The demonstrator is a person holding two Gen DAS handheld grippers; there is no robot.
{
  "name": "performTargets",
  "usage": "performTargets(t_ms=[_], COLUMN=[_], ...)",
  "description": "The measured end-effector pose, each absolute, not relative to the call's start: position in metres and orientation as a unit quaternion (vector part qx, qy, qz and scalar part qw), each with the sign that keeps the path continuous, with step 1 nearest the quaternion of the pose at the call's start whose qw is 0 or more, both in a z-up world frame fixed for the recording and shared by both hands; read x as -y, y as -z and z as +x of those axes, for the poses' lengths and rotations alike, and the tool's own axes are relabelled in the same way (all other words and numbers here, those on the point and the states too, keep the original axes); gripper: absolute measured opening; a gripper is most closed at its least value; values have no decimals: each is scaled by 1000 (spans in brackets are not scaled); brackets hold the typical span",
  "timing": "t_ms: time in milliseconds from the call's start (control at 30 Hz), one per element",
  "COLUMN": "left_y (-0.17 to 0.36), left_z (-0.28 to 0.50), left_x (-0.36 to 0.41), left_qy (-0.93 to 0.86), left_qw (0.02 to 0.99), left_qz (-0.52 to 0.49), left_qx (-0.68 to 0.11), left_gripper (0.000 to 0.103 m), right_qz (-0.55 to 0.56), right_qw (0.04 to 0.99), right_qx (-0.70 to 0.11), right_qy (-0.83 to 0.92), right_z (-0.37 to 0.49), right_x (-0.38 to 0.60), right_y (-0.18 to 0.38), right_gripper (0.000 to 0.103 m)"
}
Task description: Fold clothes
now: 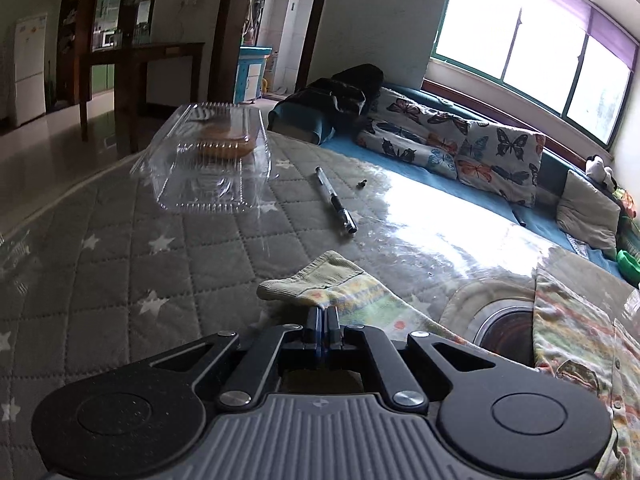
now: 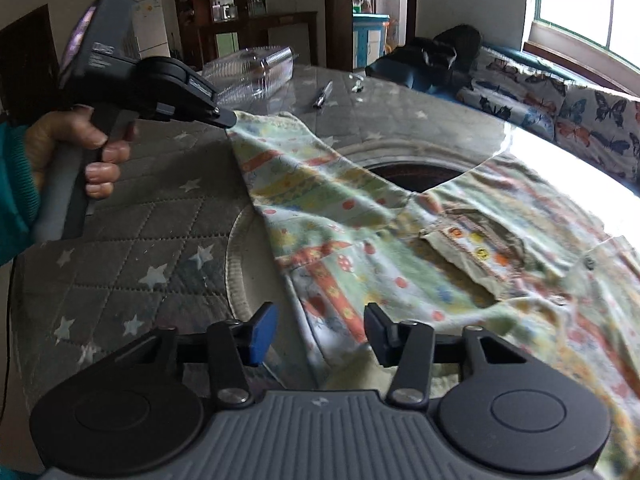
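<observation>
While the left gripper (image 2: 228, 120) is clamped tight on the sleeve cuff (image 1: 308, 284) of a patterned child's shirt (image 2: 400, 248), the sleeve runs stretched from the pinch point down toward the shirt's body. Left hand (image 2: 76, 148) wraps the gripper handle at the left of the right wrist view, a teal sleeve (image 2: 16, 192) at the wrist. In the left wrist view the fingers are pressed together with the cuff's ribbed edge sticking out just past them.

Right gripper (image 2: 320, 332) hangs over the near edge of the shirt, fingers (image 2: 264, 332) apart, cloth lying below and between them; pads not pressing on it, so no grip. Whether the tips touch the fabric, cannot tell.

Shirt lies spread on a grey quilted table cover (image 1: 120, 260) with white stars, under a glossy clear sheet. Its body lies to the right and near, partly over a round hole (image 2: 416, 176) in the table top, collar and button placket facing up.

Far side of the table: clear plastic clamshell box (image 1: 212, 160) with something brown inside, a pen (image 1: 336, 200) right of it, a small dark bit (image 1: 362, 184) just beside the pen. Beyond the table, a bench with butterfly-print cushions (image 1: 460, 144) under a bright window (image 1: 532, 36).
</observation>
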State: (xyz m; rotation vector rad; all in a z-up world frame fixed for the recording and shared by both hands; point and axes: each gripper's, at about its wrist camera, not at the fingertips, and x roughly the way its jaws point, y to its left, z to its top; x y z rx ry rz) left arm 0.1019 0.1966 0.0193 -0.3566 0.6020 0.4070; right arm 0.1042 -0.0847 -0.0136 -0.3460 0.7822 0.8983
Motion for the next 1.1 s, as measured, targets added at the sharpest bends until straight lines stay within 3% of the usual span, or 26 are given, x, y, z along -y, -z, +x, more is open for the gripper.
performTargets(t_ms=[100, 200, 433, 533, 567, 600, 667, 833, 867, 900, 1000, 1100], left_y=[-22, -27, -21, -17, -16, -15, -11, 2, 4, 6, 7, 4], left_z=[98, 96, 92, 91, 92, 94, 100, 123, 128, 131, 136, 133], left_x=[-200, -203, -208, -211, -211, -210, -210, -214, -214, -214, -214, -214], left_qy=[-198, -204, -198, -198, -201, -205, -218, -229, -230, -229, -220, -226], left_qw=[921, 923, 919, 916, 915, 915, 913, 907, 907, 908, 913, 914], left_qz=[-175, -172, -175, -182, -179, -174, -158, -138, -130, -124, -109, -109], left_qx=[-285, -276, -292, -298, -299, -301, -306, -325, -328, -329, -326, -319], left_gripper=[1, 0, 1, 7, 16, 36, 53, 51, 44, 31, 10, 7], right_qz=[-155, -148, -134, -134, -133, -134, -134, -128, -127, -127, -123, -113], right_qw=[811, 811, 812, 811, 811, 811, 811, 812, 811, 811, 811, 809], right_qx=[-373, -375, -378, -379, -379, -378, -376, -375, -375, -375, -375, -377], right_qy=[-423, -424, -423, -425, -425, -426, -427, -429, -430, -431, -432, -436], right_z=[106, 107, 107, 107, 108, 107, 107, 109, 109, 109, 110, 109], right_x=[82, 82, 82, 82, 82, 83, 83, 83, 83, 83, 84, 87], right_y=[16, 16, 17, 17, 17, 17, 17, 19, 19, 19, 19, 18], right_gripper=[32, 12, 10, 10, 10, 11, 12, 13, 12, 12, 8, 4])
